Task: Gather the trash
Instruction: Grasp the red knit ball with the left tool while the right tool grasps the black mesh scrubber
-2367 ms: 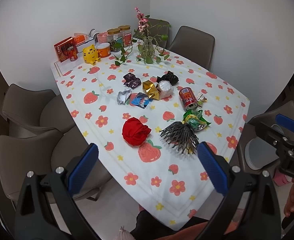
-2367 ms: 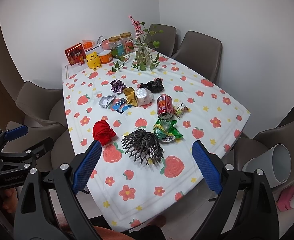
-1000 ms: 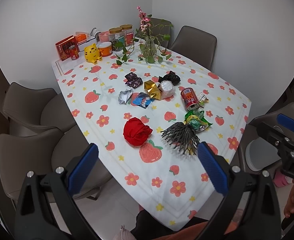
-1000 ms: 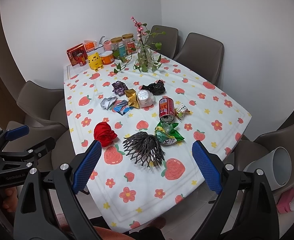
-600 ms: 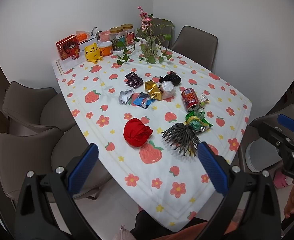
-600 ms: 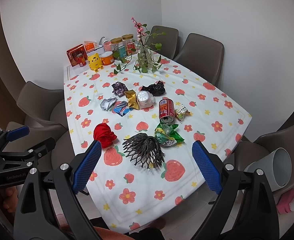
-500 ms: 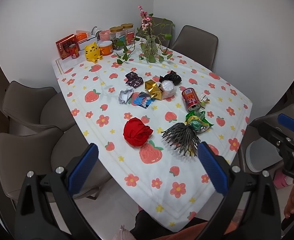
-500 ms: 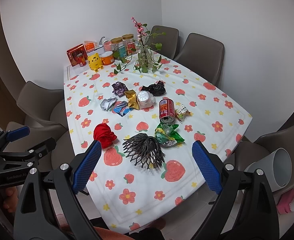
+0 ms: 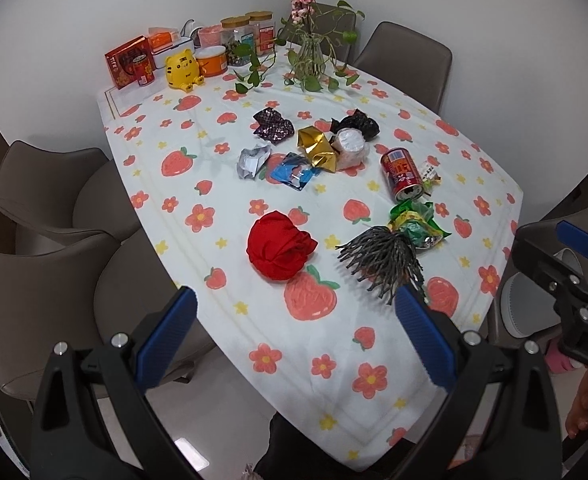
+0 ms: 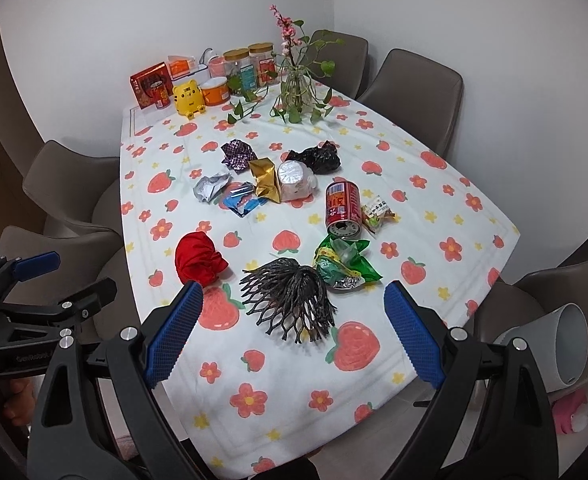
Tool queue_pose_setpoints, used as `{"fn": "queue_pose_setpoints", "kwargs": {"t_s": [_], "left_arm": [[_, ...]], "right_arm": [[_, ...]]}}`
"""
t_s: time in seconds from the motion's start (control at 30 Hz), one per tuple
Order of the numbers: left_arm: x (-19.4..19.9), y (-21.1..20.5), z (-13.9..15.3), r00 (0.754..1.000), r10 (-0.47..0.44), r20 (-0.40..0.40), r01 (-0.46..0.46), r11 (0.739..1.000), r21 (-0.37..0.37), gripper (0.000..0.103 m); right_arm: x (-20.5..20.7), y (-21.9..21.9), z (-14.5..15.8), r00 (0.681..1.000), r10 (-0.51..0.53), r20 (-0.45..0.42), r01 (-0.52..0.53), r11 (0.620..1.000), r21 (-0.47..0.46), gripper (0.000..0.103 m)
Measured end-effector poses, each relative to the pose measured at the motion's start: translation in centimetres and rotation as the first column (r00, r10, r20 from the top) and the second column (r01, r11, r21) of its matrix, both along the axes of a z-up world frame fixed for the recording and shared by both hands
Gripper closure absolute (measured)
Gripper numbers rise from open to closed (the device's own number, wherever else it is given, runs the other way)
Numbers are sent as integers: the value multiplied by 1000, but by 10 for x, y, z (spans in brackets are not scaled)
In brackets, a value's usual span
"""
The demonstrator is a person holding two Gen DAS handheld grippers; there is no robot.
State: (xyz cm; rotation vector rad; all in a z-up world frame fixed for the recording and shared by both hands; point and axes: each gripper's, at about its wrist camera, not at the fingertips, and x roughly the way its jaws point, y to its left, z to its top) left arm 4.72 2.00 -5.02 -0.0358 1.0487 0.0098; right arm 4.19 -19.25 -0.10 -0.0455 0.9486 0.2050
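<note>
The table [image 10: 474, 216] is covered by a white cloth printed with strawberries and flowers, and grey chairs [image 9: 41, 280] are set round it. A white bin [image 10: 566, 344] is seen lying on its side on the floor past the table's near right corner. Both grippers are held off the near edge with nothing between the blue pads: the left gripper [image 9: 294, 336] is spread wide, and so is the right gripper [image 10: 294, 328].

The trash is all scattered over the middle of the cloth. Nearest the edge, a crumpled red bag [image 9: 279, 250] is lying beside a black plastic net [image 10: 289, 300], and a green wrapper [image 10: 344, 262] is touching the net's far side. A red can [image 10: 342, 210] is tipped over just behind that, open end facing the camera, with a small snack packet [image 10: 378, 213] next to it. Further back a cluster is found: a black bag [image 10: 316, 160], a white wad [image 10: 294, 182] (maybe a cup or tissue, hard to tell), gold foil [image 10: 265, 180], a blue wrapper [image 10: 241, 200], silver foil [image 10: 209, 186] and a dark patterned wrapper [image 10: 235, 154].

At the far end, a glass vase of plants [image 10: 296, 84], jars [image 10: 249, 66], a red box [image 10: 149, 84] and a yellow toy [image 10: 189, 98] are lined up.
</note>
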Motion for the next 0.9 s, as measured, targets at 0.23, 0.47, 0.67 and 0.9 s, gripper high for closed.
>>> {"fn": "queue_pose_setpoints", "kwargs": {"t_s": [0.23, 0.47, 0.67, 0.9], "left_arm": [[38, 15, -64, 997, 1, -74, 1, 1000, 26, 4], [77, 28, -127, 994, -6, -109, 9, 1000, 30, 6], [100, 28, -162, 993, -38, -116, 44, 998, 50, 27], [103, 28, -180, 993, -58, -105, 60, 998, 15, 69]], "right_arm": [[41, 17, -69, 999, 4, -44, -5, 1000, -17, 15], [74, 28, -143, 995, -31, -90, 29, 999, -34, 15], [86, 34, -190, 990, -36, -139, 30, 998, -47, 19], [85, 47, -213, 984, 0, -179, -11, 998, -64, 78]]}}
